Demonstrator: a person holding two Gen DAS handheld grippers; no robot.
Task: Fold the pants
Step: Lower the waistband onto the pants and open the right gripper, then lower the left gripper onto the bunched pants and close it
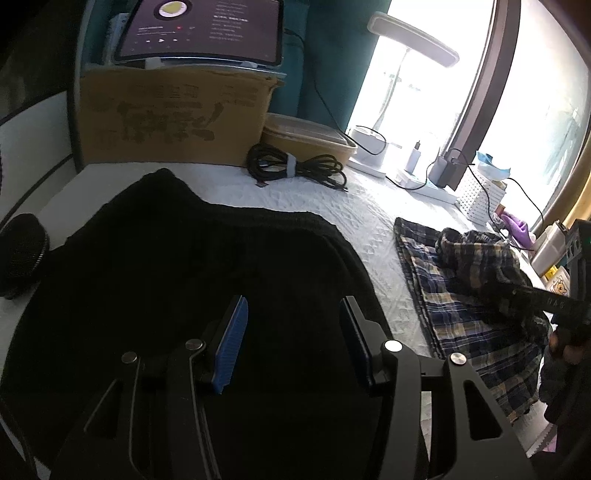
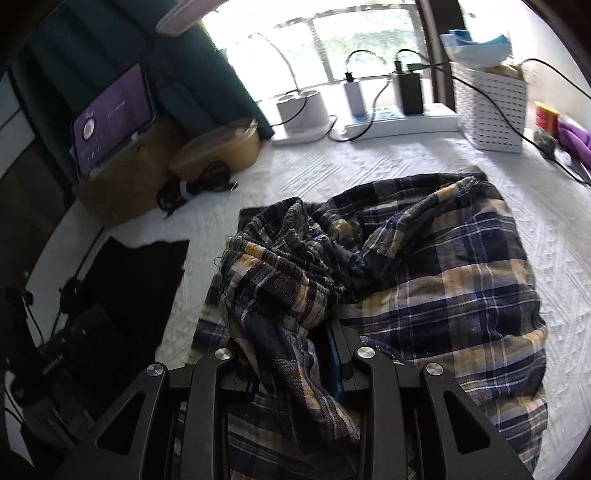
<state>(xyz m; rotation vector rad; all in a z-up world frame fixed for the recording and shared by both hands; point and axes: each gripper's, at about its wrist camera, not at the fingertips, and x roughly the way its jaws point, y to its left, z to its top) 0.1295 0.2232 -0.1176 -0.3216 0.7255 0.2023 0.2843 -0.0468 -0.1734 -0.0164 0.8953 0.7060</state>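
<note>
Left wrist view: the left gripper (image 1: 291,339) hangs over black pants (image 1: 192,280) spread flat on the white counter (image 1: 373,221); its blue-padded fingers (image 1: 232,347) stand wide apart with nothing between them.
Same view, right edge: the right gripper (image 1: 532,299) reaches in over the plaid pants (image 1: 476,295), which lie rumpled well to the right of the black pair; its own grasp cannot be read from here.
Same view, background: a cardboard box (image 1: 173,114) with a tablet (image 1: 203,29) on top, a coiled cable (image 1: 295,168) and a desk lamp (image 1: 413,40) line the far side.
Right wrist view: the right gripper (image 2: 295,354) has its fingers drawn close, pinching a bunched fold of the plaid pants (image 2: 424,280), seemingly by the gathered waistband, lifted above the rest of the cloth.
Same view, left side: a corner of the black pants (image 2: 147,273) lies apart from the plaid pair; a white basket (image 2: 491,107) stands at the far edge.
Step in hand: judged from this, the black pair looks finished and the plaid pair is just being taken up, not yet laid flat.
Next move: likely needs the free left gripper on a second point of the waistband, so the cloth can be stretched and smoothed before any fold.
What each view adds: only the right view shows the grasp on the cloth; only the left shows the idle fingers and the black pair's full extent.
</note>
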